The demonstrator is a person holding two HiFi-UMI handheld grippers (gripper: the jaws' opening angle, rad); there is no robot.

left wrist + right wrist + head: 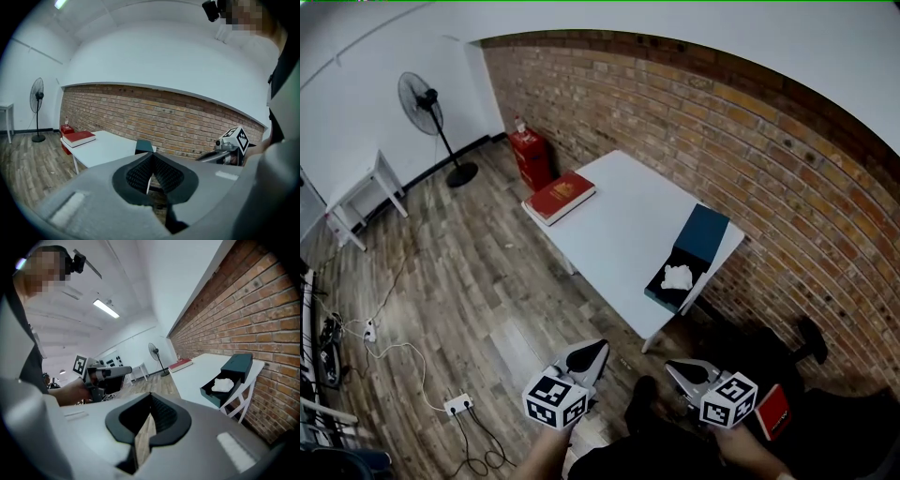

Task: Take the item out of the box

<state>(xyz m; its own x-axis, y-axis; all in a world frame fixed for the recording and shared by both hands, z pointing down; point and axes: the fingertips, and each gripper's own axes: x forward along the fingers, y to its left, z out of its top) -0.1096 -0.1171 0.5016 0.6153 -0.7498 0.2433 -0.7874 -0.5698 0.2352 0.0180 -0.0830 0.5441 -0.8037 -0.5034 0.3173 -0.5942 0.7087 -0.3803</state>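
I had not yet got to the box, so I think this was the very start: the reach.

On the far left a fan [425,101] stood on the wood floor. Next came a red book [562,196], lying on the left end of the white tabletop [619,225]. The tabletop stood beside the brick wall. On its right end, close to the edge, sat the dark box [703,234]. Its lid was tipped up and back, so the box was open. Inside lay the item [679,277], a small white lump. I saw nothing else in the box.

My left fingers [138,176] were low and near my body, well apart from the tabletop. They were pressed together, with nothing in them. My right fingers [165,416] were beside them, also squeezed together and empty.

Next, I think one hand had to go to the right end of the tabletop. Its fingers had to open wide first. Then they had to come down into the box, one on each side of the lump, and pinch it softly. The box sat near the edge, so a hard bump could push it off. The other fingers could hold the box steady.
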